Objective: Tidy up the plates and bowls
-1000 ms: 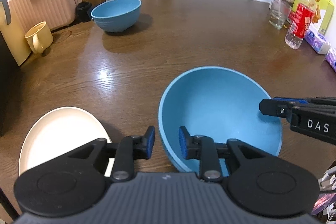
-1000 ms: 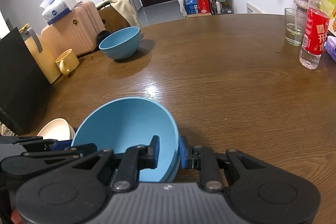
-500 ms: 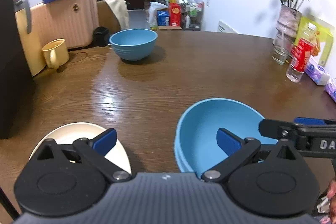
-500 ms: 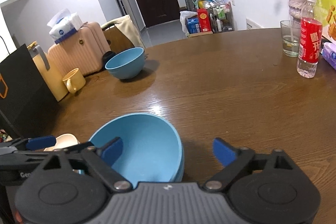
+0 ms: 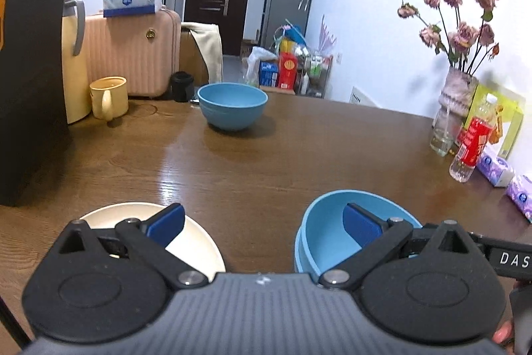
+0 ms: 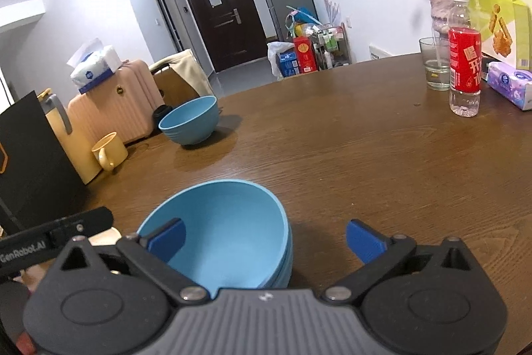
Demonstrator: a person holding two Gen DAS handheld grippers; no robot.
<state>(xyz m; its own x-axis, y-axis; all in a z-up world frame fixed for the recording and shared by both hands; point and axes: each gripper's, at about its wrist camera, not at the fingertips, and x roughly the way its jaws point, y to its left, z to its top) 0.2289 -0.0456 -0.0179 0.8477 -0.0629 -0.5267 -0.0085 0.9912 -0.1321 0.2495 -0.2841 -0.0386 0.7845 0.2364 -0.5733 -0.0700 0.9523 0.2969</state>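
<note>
Blue plastic marks the near bowl stack (image 6: 226, 238), nested bowls sitting upright on the brown wooden table (image 6: 349, 155); every place here is told from that stack. The left gripper (image 5: 264, 222) hangs just above the table's near edge with its jaws spread wide and gripping nothing: one blue pad shows over the cream plate (image 5: 196, 242), the other in front of the stack's rim (image 5: 332, 235). The plate lies flat on the table just to the left of the stack, apart from it. The right gripper (image 6: 266, 237) is likewise released, jaws wide; its left pad overlaps the stack's near rim in the right wrist view, while its right pad stands over bare wood to the stack's right. I cannot tell whether either pad touches the bowls.

Far beyond the stack, toward the table's back-left edge, a second blue bowl (image 5: 232, 109) stands alone and upright. Left of that bowl sits a yellow mug (image 5: 109, 97). Well to the right of the stack, near the table's far-right rim, stand a red-labelled bottle (image 6: 464, 69), a clear glass (image 6: 434, 64) and a vase of dried roses (image 5: 457, 88).
</note>
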